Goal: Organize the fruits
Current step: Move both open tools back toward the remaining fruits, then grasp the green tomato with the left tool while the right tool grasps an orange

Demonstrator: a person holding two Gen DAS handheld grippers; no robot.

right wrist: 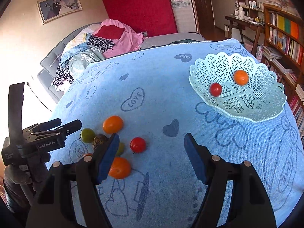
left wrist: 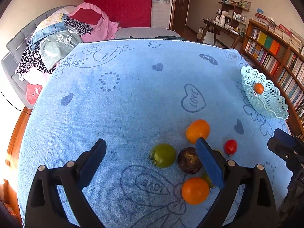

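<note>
Loose fruit lies on the blue towel point(left wrist: 123, 114): two oranges point(left wrist: 197, 130) point(left wrist: 195, 190), a green tomato point(left wrist: 164, 155), a dark brown fruit point(left wrist: 189, 160) and a red tomato point(left wrist: 230, 146). My left gripper point(left wrist: 151, 150) is open above the towel, its right finger over the fruit cluster. My right gripper point(right wrist: 152, 142) is open and empty, with the red tomato point(right wrist: 138, 144) and an orange point(right wrist: 119, 167) near its left finger. The pale lattice basket point(right wrist: 266, 87) holds an orange point(right wrist: 241, 77) and a red tomato point(right wrist: 215, 89).
The basket point(left wrist: 269, 98) stands at the towel's right edge. A sofa with piled clothes point(left wrist: 57, 43) is behind the table, bookshelves point(left wrist: 275, 57) to the right. The left gripper body point(right wrist: 38, 138) shows at the left of the right wrist view.
</note>
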